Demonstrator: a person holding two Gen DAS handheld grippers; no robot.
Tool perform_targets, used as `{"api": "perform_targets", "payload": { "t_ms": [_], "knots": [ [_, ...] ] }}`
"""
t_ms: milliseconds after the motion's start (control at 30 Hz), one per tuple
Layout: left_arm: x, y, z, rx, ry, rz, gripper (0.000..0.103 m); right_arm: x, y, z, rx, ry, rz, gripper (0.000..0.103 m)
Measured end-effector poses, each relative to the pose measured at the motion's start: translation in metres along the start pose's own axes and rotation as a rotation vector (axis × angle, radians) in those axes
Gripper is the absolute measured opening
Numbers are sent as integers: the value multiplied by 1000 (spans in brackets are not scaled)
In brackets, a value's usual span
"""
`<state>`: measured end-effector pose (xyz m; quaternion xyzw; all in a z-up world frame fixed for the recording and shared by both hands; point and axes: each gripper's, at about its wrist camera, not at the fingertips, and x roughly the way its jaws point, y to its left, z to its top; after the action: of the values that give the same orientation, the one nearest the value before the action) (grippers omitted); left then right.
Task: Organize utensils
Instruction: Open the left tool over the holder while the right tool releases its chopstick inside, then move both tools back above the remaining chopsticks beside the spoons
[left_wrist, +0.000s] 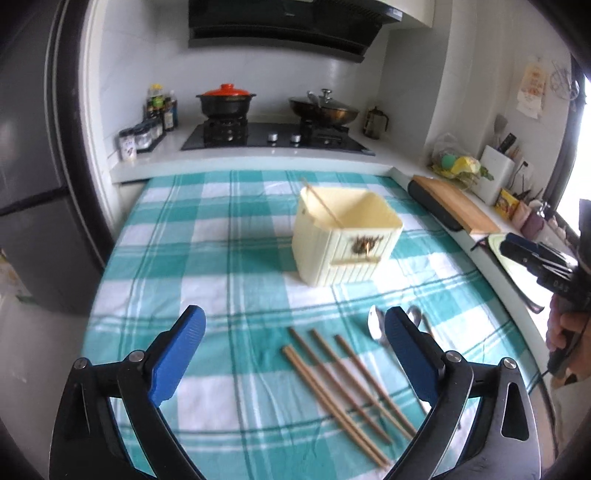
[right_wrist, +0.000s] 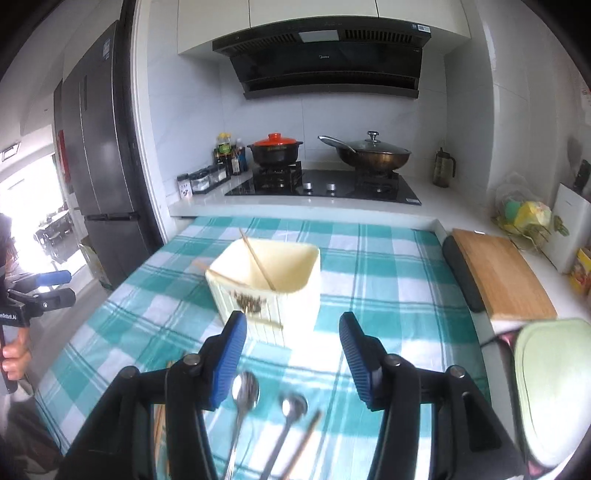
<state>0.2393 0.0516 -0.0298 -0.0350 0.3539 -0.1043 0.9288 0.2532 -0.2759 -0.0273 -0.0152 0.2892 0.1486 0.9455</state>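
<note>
Left wrist view: the left claw (left_wrist: 295, 350) stands spread wide and empty above the wooden chopsticks (left_wrist: 343, 387), which lie loose on the checked cloth of the worktop (left_wrist: 207, 258). Their long axes fan roughly away from the camera, tips toward the cream utensil holder (left_wrist: 343, 243) farther back, where at least one chopstick already leans. In the right wrist view the right claw (right_wrist: 293, 358) is parted, gripping nothing, over two spoons (right_wrist: 266, 406), bowls toward the holder, handles toward the camera. Risks: closing across the fan could pinch several sticks unevenly and scatter them; blur makes the spoons' exact lie uncertain, so a misjudged grasp may slip.
</note>
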Motion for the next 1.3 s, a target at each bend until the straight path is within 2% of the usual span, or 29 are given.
{"api": "perform_targets", "payload": {
  "t_ms": [100,200,267,367,533,600,733,933,1133,1300],
  "knots": [
    [-6,-2,-56,-34,0,32,97,-31,19,-65,19,-36,-29,53],
    [-7,-15,-101,-34,32,39,96,-53,36,-120,96,-57,-61,53],
    [-4,-27,-121,-21,68,13,96,-61,46,-146,112,-38,-66,53],
    [-1,-49,-143,31,100,15,97,-64,65,-168,37,9,-66,53],
    [-12,-73,-163,132,86,61,102,-71,90,-172,-31,2,-79,53],
    [-19,-74,-165,132,71,37,102,-72,99,-169,-44,-6,-60,53],
    [-31,-68,-170,107,43,-10,102,-75,116,-167,-76,-17,-39,53],
    [-36,-43,-179,20,52,58,102,-88,124,-168,-70,-19,-49,53],
    [-29,-18,-187,-88,76,96,102,-99,111,-173,-23,-12,-120,53],
    [-21,-25,-184,-60,79,133,102,-92,96,-178,30,12,-129,53]
  ]
}}
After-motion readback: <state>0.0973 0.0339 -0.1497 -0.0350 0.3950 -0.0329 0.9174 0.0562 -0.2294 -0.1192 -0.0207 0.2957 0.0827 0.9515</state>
